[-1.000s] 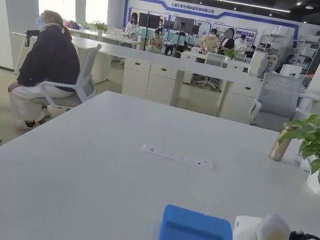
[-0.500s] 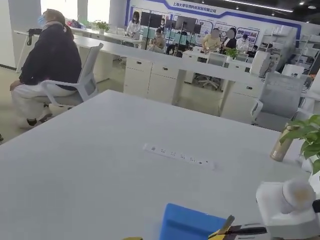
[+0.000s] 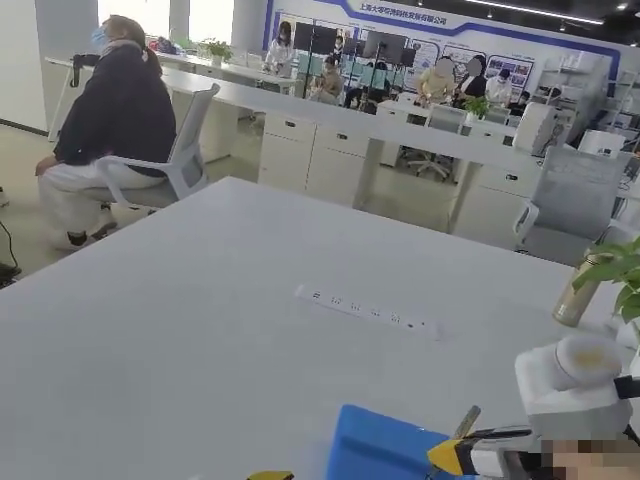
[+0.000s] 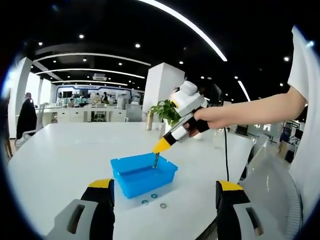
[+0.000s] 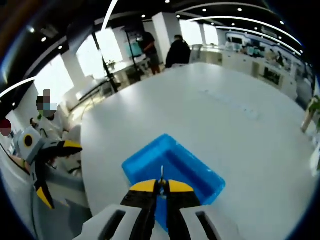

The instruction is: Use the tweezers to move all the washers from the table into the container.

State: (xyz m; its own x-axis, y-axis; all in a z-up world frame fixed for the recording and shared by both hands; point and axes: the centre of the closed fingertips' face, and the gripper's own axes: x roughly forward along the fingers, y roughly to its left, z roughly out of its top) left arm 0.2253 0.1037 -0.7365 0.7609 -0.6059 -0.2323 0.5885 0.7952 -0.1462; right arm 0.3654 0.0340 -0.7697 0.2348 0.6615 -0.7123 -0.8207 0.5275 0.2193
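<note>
A blue container (image 3: 395, 445) sits at the near edge of the white table (image 3: 200, 330). My right gripper (image 5: 161, 186) is shut on the thin metal tweezers (image 5: 161, 175), which point down over the blue container (image 5: 172, 172). In the left gripper view, a hand holds the right gripper (image 4: 165, 145), and the tweezers' tip (image 4: 156, 161) hangs just inside the container (image 4: 143, 173). Whether the tip holds a washer I cannot tell. Three washers (image 4: 154, 201) lie on the table in front of the container. My left gripper (image 4: 165, 186) is wide open, with nothing between its jaws.
A white power strip (image 3: 366, 310) lies mid-table. A metal bottle (image 3: 575, 295) and a potted plant (image 3: 612, 270) stand at the right edge. A seated person (image 3: 110, 125) and desks lie beyond the far edge.
The right gripper has come up into the head view at the bottom right, bringing the tweezers over the blue container. The head camera has shifted slightly.
</note>
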